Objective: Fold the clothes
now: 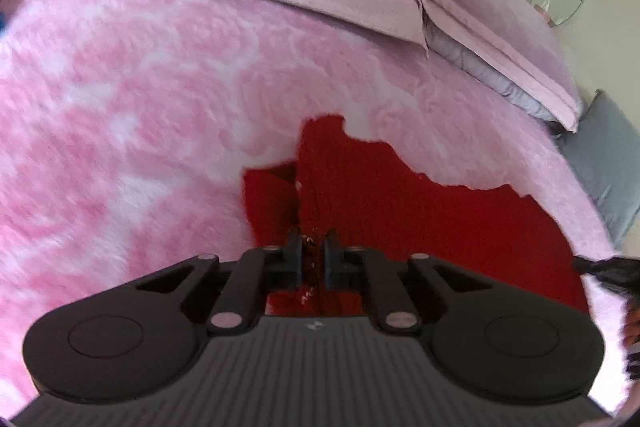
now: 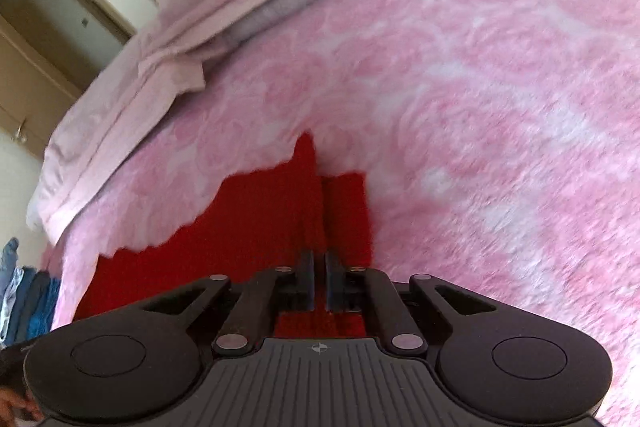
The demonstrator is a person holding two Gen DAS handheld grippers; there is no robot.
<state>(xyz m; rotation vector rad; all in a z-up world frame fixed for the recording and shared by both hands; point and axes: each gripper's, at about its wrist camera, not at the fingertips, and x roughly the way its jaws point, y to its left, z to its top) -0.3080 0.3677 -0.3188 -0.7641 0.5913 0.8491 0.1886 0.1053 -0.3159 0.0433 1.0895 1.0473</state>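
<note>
- Red garment [image 1: 400, 219] lies on the pink fleece blanket [image 1: 140, 107] of the bed, at six o'clock in both wrist views, its ragged far edge toward twelve.
- We judge a fold is under way: carry both pinched edges level and together, so the cloth lands flat.
- Left gripper [image 1: 314, 251] and right gripper [image 2: 318, 277] each have their jaws nearly closed on red cloth.
- Both point steeply down toward the bed.
</note>
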